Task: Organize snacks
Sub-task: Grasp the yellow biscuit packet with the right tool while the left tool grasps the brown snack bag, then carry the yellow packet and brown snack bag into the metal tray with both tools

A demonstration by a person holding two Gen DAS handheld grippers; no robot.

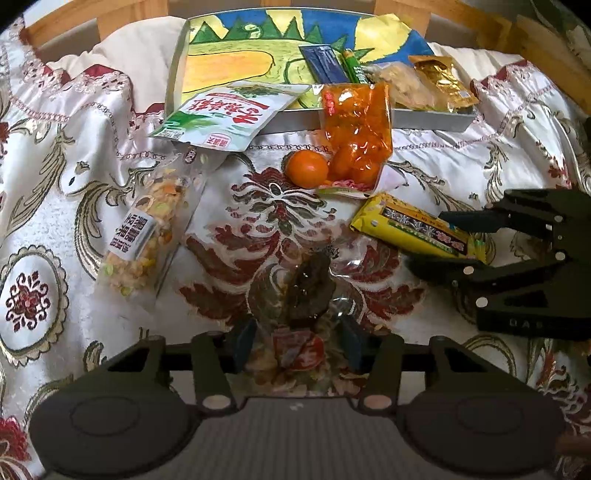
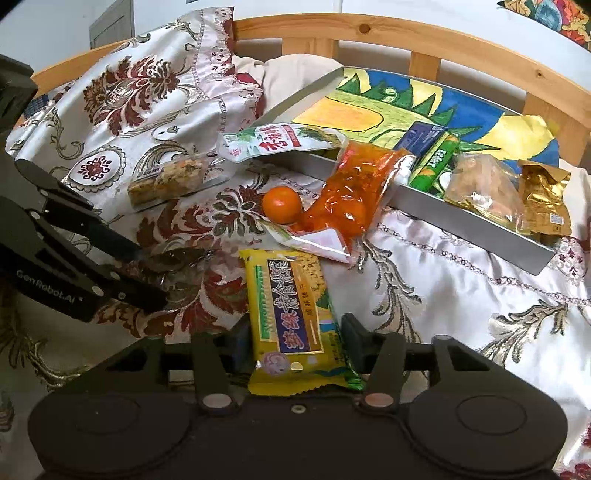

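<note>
At tray (image 2: 469,221) edge: orange bag (image 2: 354,184) overhangs (green pouch (image 2: 280,142) too).

We see a satin cloth (image 1: 461,166), white with dark red and gold floral patterns, spread in folds over the whole surface. Behind it runs a light wooden rail (image 2: 369,29) with upright slats, and a cream cushion (image 2: 291,70) sits against it. Beyond the rail we make out a pale wall (image 2: 55,18). Soft daylight fills the scene.
</note>
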